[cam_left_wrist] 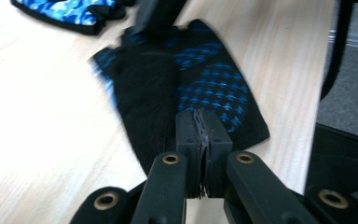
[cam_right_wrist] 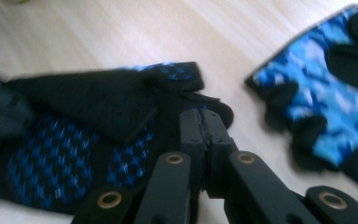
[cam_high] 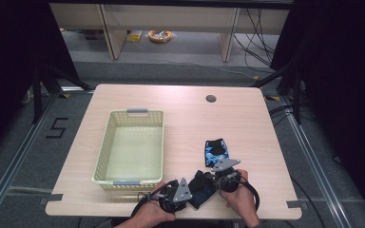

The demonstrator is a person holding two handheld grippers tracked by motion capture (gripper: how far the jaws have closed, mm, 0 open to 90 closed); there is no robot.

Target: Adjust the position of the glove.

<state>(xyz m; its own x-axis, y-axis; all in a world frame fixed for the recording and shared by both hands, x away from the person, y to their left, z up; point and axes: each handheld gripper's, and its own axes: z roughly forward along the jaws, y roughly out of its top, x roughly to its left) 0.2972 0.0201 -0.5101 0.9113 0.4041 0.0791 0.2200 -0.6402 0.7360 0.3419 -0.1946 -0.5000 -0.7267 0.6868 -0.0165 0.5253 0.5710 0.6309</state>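
Pinching from both ends now: the left gripper [cam_left_wrist: 200, 140] has its jaws clenched on one edge of the dark glove [cam_left_wrist: 186, 88], and the right gripper [cam_right_wrist: 204, 140] is clamped on the opposite edge of the same glove, jaws pressed tight with cloth between them. In the high view the dark glove [cam_high: 200, 186] lies on the table [cam_high: 180, 104] right between the left gripper [cam_high: 177, 194] and the right gripper [cam_high: 224, 176], at the near edge.

Ahead of the left jaws the glove stretches flat, black panel to one side, blue check to the other, and the far end sits under the other gripper's tip. Ahead of the right jaws a black flap is folded over the checked cloth.

Progress, as I judge it: the grasp is made, the glove is not yet lifted clear, and nothing is in the basket [cam_high: 130, 147], so the carry and drop would remain if that is where the glove is bound. A second glove [cam_right_wrist: 326, 102], pale blue camouflage, waits beyond and to the right of the right jaws, untouched.

Obstacles? Little. The basket sits off to the left of the left jaws, open and near; its near wall is the one thing to clear. The second glove lies close, so a careless swing could drag it.
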